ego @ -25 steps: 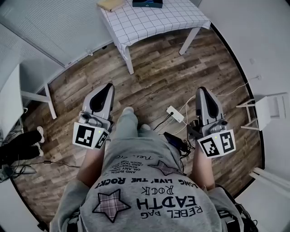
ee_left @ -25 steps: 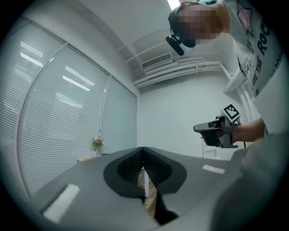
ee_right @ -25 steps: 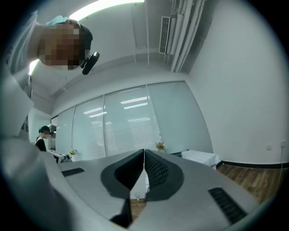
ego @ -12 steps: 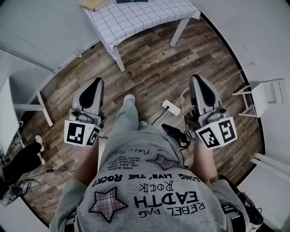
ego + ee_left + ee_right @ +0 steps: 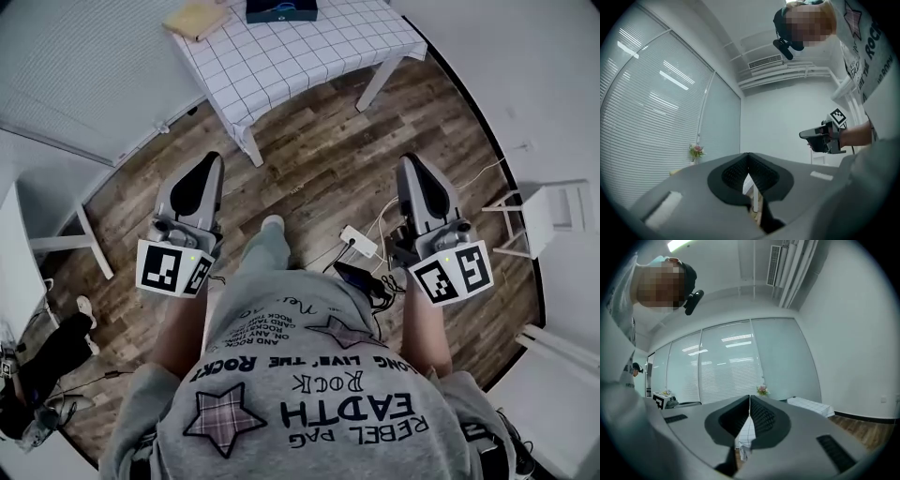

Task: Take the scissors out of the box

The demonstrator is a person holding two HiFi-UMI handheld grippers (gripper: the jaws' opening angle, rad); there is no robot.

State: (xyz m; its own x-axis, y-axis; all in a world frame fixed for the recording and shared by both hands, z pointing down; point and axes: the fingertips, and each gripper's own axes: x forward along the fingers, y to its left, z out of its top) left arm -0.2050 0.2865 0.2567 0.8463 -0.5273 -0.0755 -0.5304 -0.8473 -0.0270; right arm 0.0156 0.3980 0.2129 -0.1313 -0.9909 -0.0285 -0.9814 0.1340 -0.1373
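A dark blue box (image 5: 281, 9) stands on the table with the checked cloth (image 5: 309, 56) at the top of the head view. No scissors show from here. My left gripper (image 5: 213, 159) and right gripper (image 5: 412, 161) are held level over the wooden floor, well short of the table, one on each side of the person's legs. Both are shut with nothing between the jaws, as seen on the left gripper (image 5: 748, 161) and on the right gripper (image 5: 749, 405) in their own views. Between the right jaws a strip of the checked cloth (image 5: 746, 433) shows.
A tan flat object (image 5: 195, 19) lies on the table left of the box. A white power strip (image 5: 359, 240) and cables lie on the floor between the grippers. A white stool (image 5: 544, 220) stands at the right, a white desk leg (image 5: 89, 244) at the left.
The person has walked toward the table, and both grippers have travelled with them over the floor. More of the table and the box now show at the top. Both grippers stay shut.
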